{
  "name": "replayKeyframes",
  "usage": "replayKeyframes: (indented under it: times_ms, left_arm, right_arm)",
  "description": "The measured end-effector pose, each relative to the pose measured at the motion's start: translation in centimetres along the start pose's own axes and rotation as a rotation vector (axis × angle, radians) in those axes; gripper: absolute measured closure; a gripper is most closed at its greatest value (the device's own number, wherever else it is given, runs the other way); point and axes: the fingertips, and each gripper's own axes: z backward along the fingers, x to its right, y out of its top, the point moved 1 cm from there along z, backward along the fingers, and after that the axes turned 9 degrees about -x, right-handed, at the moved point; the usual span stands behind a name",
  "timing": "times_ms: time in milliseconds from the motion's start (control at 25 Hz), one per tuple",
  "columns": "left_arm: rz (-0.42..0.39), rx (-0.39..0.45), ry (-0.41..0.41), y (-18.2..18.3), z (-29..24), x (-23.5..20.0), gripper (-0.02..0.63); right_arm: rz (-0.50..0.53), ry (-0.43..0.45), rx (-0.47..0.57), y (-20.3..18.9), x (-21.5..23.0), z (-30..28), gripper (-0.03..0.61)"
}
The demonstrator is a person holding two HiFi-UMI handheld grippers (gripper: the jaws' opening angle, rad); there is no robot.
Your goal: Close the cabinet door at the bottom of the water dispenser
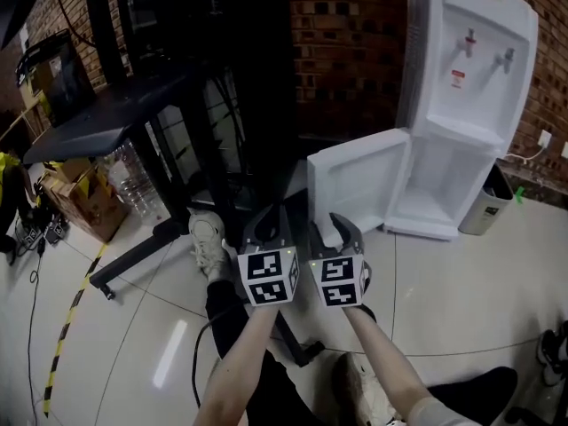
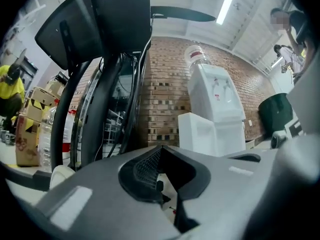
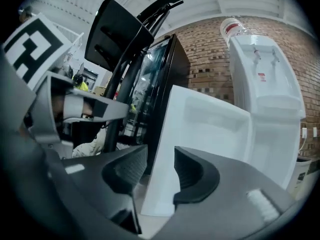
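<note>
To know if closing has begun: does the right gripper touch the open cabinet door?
Cannot tell. In the right gripper view the right gripper stands open with the cabinet door edge seen between its jaws; neither gap nor contact shows plainly.

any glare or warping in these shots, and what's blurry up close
Head view: a pale glare streak on the glossy floor. Left gripper view: strong fisheye bend, a bright ceiling light, the left gripper soft up close. Right gripper view: the brick wall curves; the white door looks fairly sharp.
</note>
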Motion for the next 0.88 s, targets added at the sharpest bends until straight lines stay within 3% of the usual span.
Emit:
replayKeyframes:
  times_ms: [240, 440, 720, 880]
  left_arm:
    - [0.018, -0.045, 0.012, -3.1, -1.3, -0.8, 0.598]
    - [0.054, -0.035, 0.048, -3.4, -1.4, -1.8, 0.598]
    - [-0.011, -0.061, 0.061, -4.6, -1.3, -1.7, 0.598]
    - [0.032, -0.084, 0.045, -5.4, -1.5, -1.4, 0.597]
  right_arm:
    - [0.018, -0.041, -0.015, -0.7, 0.3, -2.7, 0.419]
    - [0.013, -0.076, -0.028, -1.3, 0.6, -4.0, 0.408]
    - [0.021, -0.117, -0.044, -1.0, 0.6, -5.3, 0.408]
    - [0.023, -0.128, -0.050, -1.1, 0.8, -5.3, 0.408]
